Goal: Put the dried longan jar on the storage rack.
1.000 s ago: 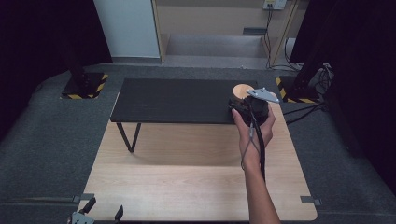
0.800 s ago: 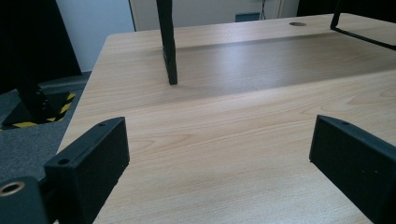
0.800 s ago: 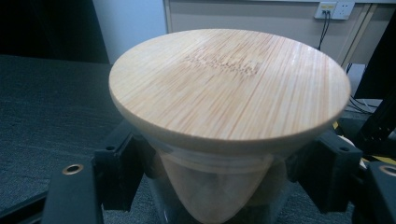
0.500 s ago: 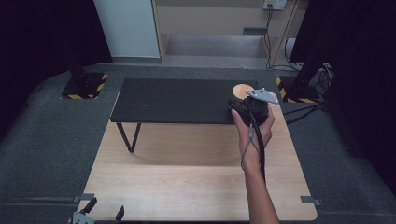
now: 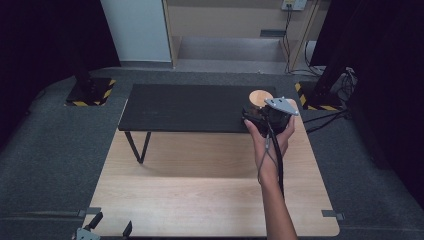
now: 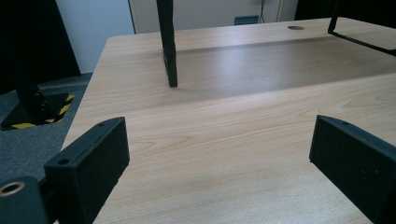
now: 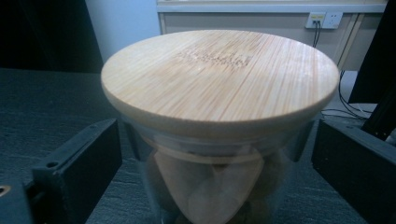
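While the jar stands upright — lid up — the right gripper flanks it, jaws wide, ungripped.

Left gripper low over the desk, fingers spread wide w/ bare wood between. Black leg stands upright on desk near its left edge. Small round hole at far edge. Grey floor beyond left edge.

Jar: clear glossy glass, lid pale striped bamboo-like wood, matt. Dark shelf looks rough and matt; table is smooth light wood grain.
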`<state>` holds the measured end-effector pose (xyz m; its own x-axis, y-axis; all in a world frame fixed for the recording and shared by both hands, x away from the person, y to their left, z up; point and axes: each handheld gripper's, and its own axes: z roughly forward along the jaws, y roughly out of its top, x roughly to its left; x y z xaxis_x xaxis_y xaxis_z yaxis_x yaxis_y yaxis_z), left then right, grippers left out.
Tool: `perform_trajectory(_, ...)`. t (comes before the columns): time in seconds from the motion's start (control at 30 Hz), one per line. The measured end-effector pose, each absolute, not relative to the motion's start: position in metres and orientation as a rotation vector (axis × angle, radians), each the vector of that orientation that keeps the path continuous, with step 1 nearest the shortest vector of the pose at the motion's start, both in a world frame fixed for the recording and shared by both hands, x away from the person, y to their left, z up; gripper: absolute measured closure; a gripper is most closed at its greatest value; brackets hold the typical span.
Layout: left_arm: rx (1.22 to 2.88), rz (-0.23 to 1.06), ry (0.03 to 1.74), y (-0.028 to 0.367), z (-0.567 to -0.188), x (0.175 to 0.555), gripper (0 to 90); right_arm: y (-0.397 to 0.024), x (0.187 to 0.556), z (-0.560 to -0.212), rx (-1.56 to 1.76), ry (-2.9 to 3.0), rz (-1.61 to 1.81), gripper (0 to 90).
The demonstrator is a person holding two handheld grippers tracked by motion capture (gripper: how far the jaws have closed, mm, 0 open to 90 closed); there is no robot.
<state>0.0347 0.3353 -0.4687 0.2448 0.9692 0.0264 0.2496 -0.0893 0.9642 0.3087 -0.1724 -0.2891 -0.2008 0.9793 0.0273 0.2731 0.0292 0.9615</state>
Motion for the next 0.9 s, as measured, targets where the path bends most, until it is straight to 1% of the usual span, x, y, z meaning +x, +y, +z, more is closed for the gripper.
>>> perform_trajectory(0.57, 1.542, 0.934, 1.177, 0.337, -0.468, 0.032, 3.5, -0.174, 0.303, -0.287, 1.303, 1.576, 1.209, 0.6)
perform_trajectory(0.9, 1.536, 0.936, 1.17, 0.337, -0.467, 0.03, 3.5, -0.175, 0.287, -0.288, 1.274, 1.586, 1.234, 0.5)
